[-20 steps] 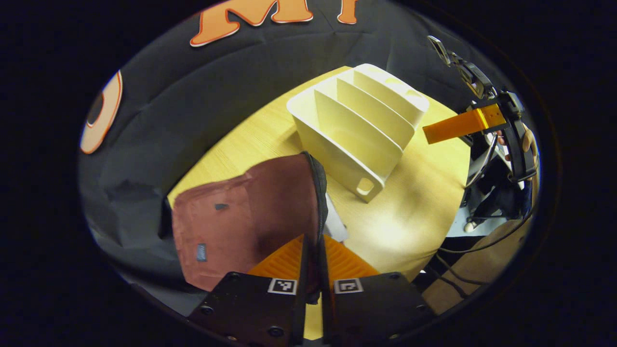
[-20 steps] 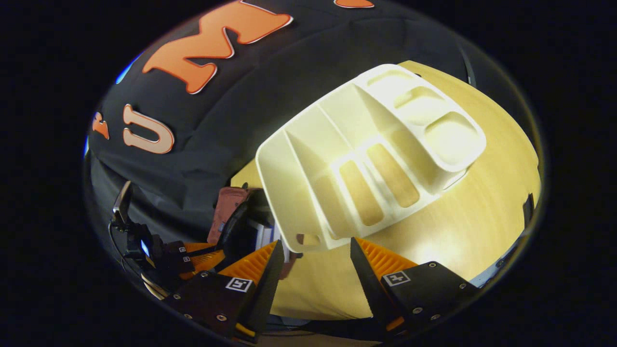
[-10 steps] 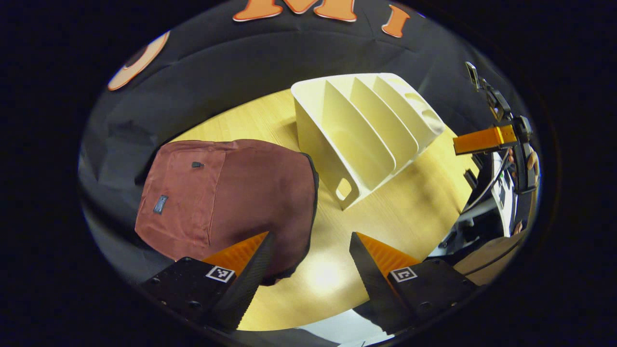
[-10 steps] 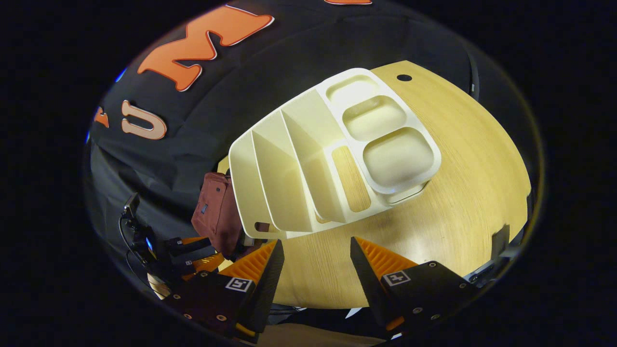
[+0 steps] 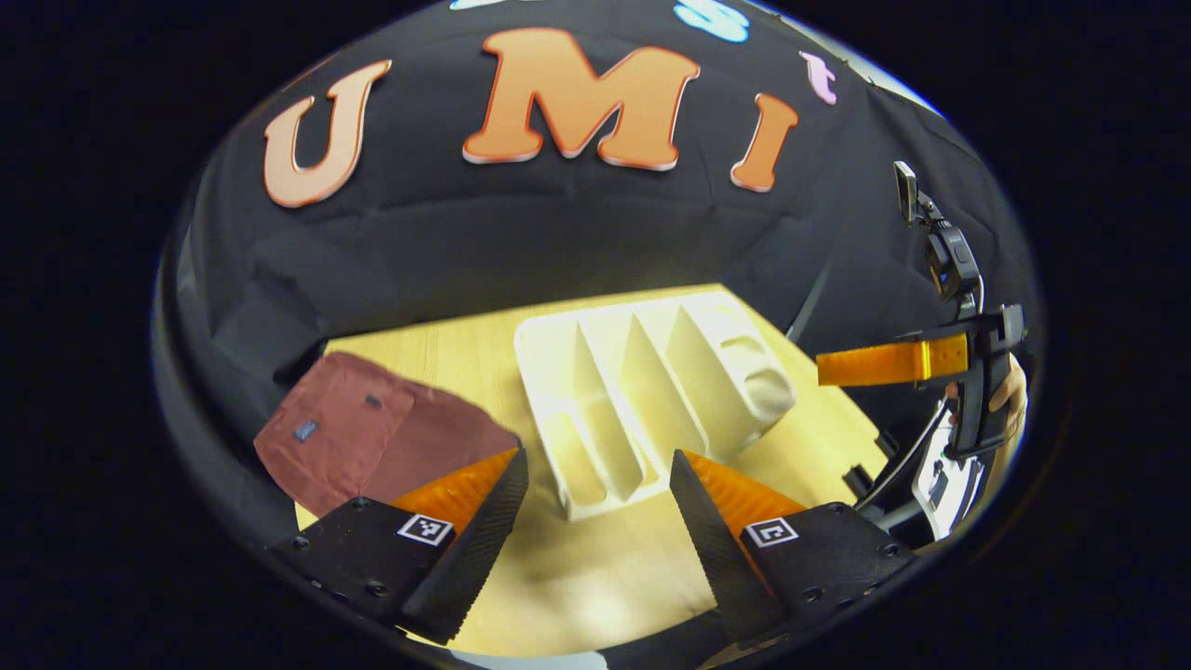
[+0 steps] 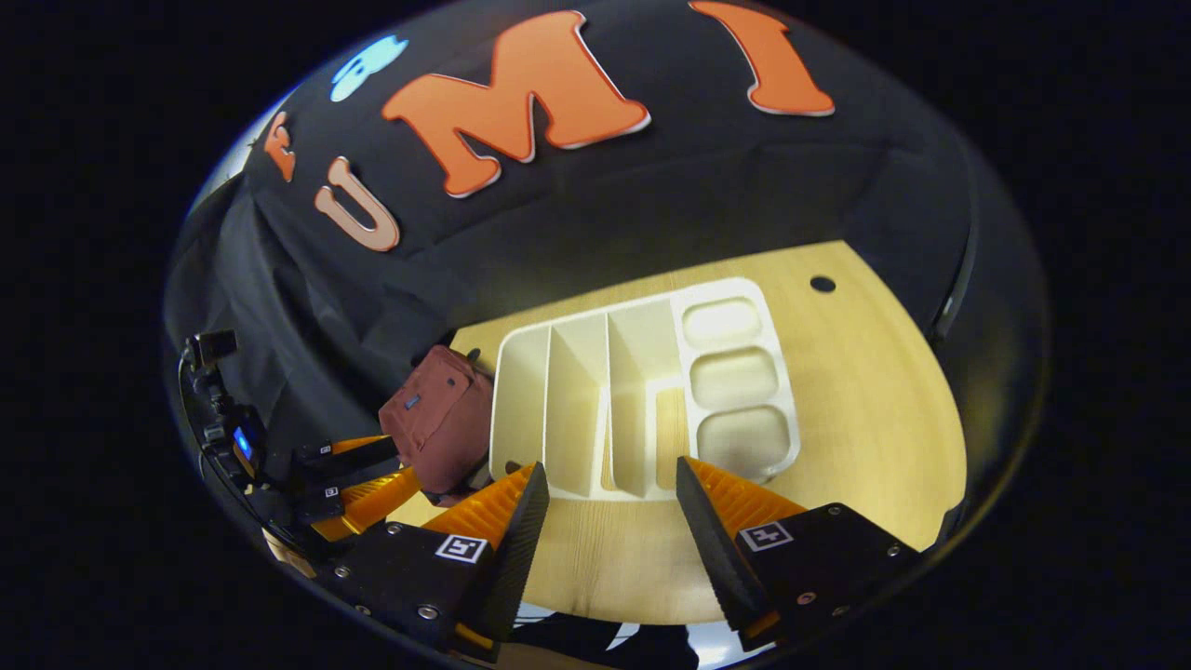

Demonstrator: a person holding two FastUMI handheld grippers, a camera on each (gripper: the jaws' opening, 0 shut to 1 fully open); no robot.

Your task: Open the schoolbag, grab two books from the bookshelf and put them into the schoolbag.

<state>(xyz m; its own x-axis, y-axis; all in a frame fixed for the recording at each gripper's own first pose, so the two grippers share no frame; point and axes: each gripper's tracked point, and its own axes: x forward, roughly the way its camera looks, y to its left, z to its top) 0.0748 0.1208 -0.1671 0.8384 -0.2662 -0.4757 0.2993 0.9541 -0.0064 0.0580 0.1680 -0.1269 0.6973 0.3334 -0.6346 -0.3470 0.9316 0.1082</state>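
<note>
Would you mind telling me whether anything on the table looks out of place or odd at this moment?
Nothing looks spilled or damaged. The one oddity: the cream bookshelf has no books in its slots, though two should come from it. The maroon schoolbag lies beside it on the wooden table, flap down. Both the left gripper and right gripper are open, holding nothing.

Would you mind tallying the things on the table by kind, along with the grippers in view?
Schoolbag: 1
Bookshelf: 1
Grippers: 2, the left gripper and the right gripper, both open
Books: 0 visible in the bookshelf slots
Total: 4
</note>
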